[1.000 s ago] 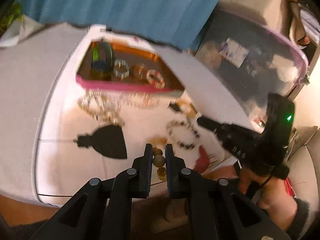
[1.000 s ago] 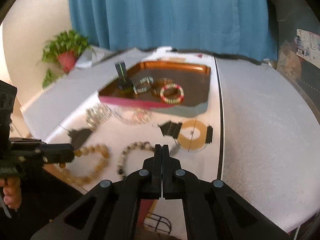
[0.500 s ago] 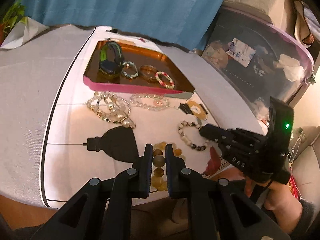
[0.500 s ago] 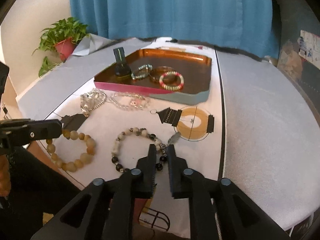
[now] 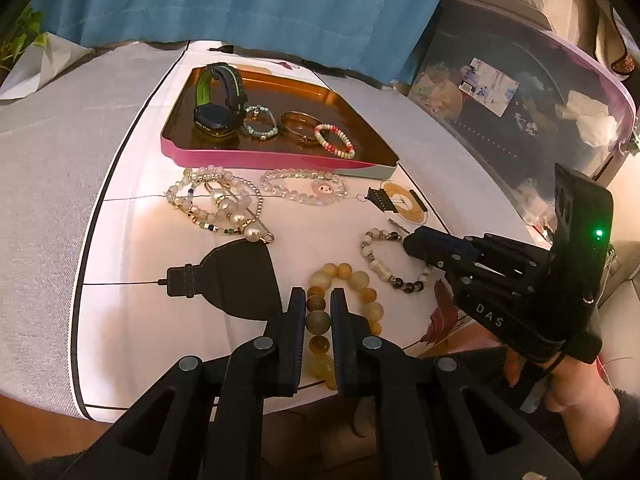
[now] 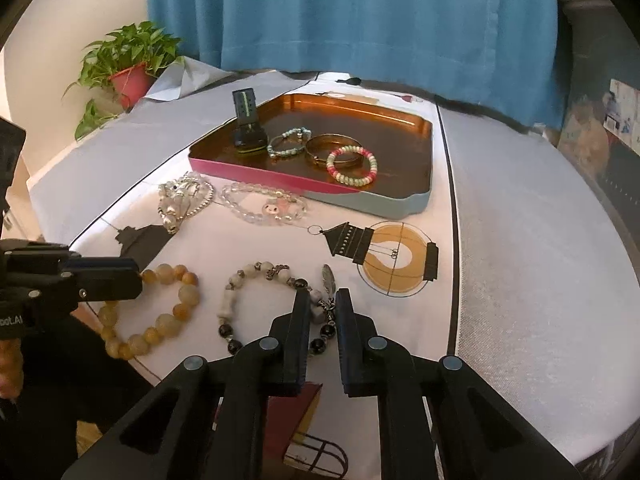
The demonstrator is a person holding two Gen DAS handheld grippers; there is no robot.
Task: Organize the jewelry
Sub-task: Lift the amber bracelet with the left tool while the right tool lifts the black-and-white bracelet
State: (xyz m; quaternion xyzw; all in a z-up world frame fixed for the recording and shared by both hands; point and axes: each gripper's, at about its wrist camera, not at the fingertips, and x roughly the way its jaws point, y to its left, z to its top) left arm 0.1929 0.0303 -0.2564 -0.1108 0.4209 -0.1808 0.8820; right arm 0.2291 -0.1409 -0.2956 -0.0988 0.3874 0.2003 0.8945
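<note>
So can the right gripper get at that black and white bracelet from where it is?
Probably yes. The right gripper is open, its jaws already straddling the near side of the black and white bracelet on the cloth, and nothing lies between them. The left gripper is off at the amber beads.

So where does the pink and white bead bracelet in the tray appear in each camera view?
Left wrist view: the pink and white bracelet lies at the tray's right end, upper centre.
Right wrist view: the same bracelet is centre, nearest the tray's front wall.
Shared landmark: the gold bangle touching it.
</note>
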